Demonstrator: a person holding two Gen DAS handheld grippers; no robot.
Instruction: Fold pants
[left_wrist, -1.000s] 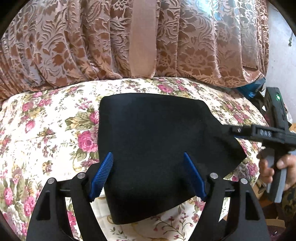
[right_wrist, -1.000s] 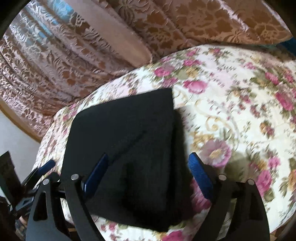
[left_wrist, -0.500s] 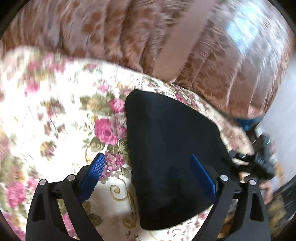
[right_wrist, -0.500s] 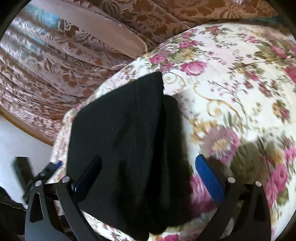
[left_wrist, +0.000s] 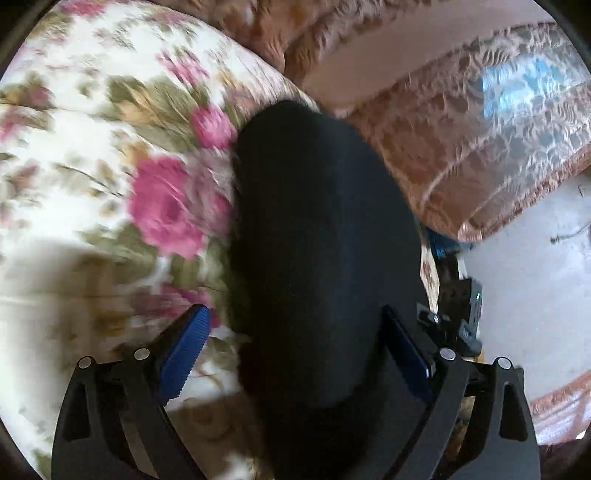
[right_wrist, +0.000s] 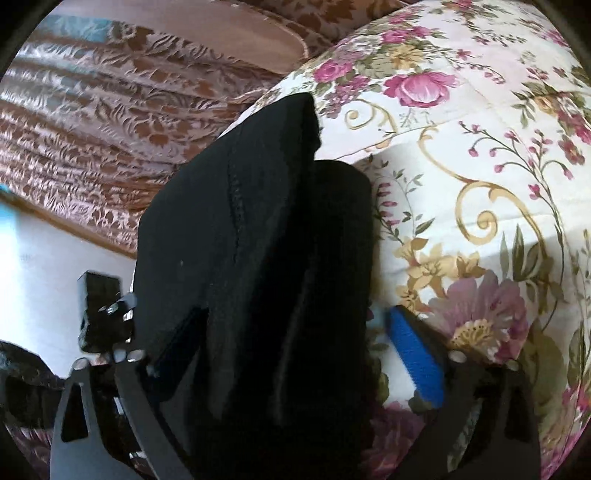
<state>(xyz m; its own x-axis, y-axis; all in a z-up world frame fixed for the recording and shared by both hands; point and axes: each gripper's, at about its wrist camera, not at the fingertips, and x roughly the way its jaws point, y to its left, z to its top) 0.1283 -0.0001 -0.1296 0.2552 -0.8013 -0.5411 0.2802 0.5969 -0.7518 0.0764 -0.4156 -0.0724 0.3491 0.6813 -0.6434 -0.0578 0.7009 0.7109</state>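
Note:
The black pants (left_wrist: 317, 258) lie folded in a thick stack on the floral bedspread (left_wrist: 110, 147). My left gripper (left_wrist: 295, 349) straddles the stack's near end, jaws closing. Its left pad (left_wrist: 184, 347) stands clear over the bedspread and its right pad (left_wrist: 406, 350) is at the cloth's edge. In the right wrist view the pants (right_wrist: 258, 258) show a seam and layered folds. My right gripper (right_wrist: 295, 356) also straddles them, jaws closing. Its blue right pad (right_wrist: 413, 362) sits a little off the cloth and its left pad (right_wrist: 177, 350) is dark against it. Each view shows the other gripper (left_wrist: 465, 314) (right_wrist: 99, 314) at the bed's edge.
A brown patterned curtain (left_wrist: 461, 129) (right_wrist: 110, 129) hangs behind the bed. Pale floor (left_wrist: 535, 277) (right_wrist: 37, 266) lies beside the bed past the pants. The bedspread (right_wrist: 480, 184) stretches wide on the far side of the stack.
Both grippers have come down and closer to the pants, which now fill more of each view. The left view has rolled and swung toward the stack's edge. The right jaws have narrowed.

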